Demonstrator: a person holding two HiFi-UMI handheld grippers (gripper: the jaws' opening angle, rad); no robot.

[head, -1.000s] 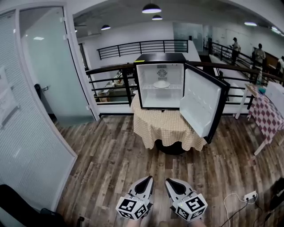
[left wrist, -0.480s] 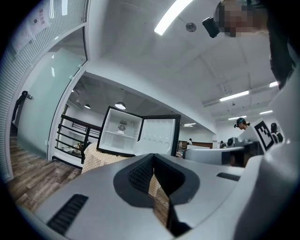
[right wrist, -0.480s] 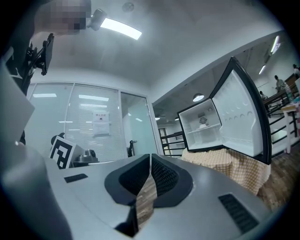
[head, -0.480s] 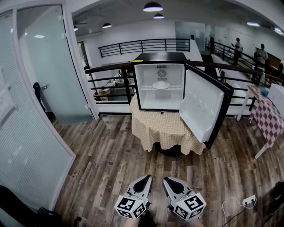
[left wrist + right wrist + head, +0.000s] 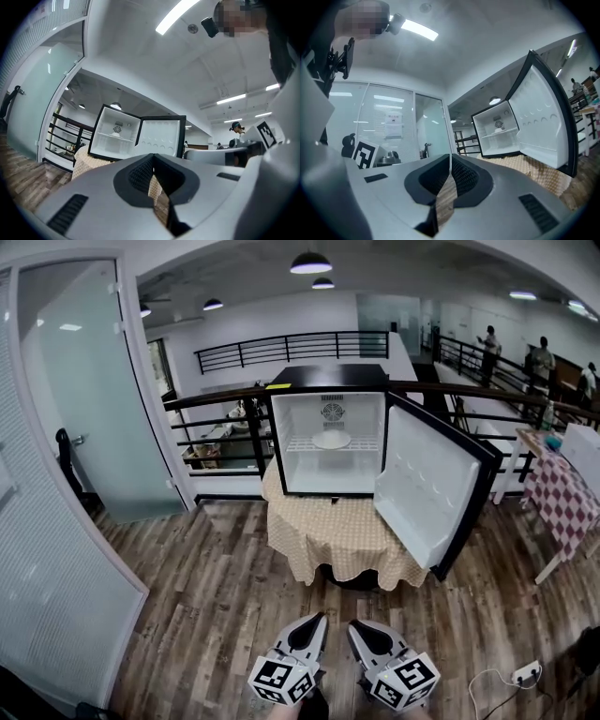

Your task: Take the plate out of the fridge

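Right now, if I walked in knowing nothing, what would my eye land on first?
A black mini fridge stands in the middle of the room on a cloth-draped table, its door swung wide to the right. A single white plate sits on the wire shelf inside. At the bottom of the head view, the left hand-held gripper and right hand-held gripper point toward it, both shut and empty.

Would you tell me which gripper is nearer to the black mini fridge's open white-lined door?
Right. The right gripper hangs low, in front of the open fridge door across the wooden floor; the left gripper is beside it, farther left. Neither touches it.
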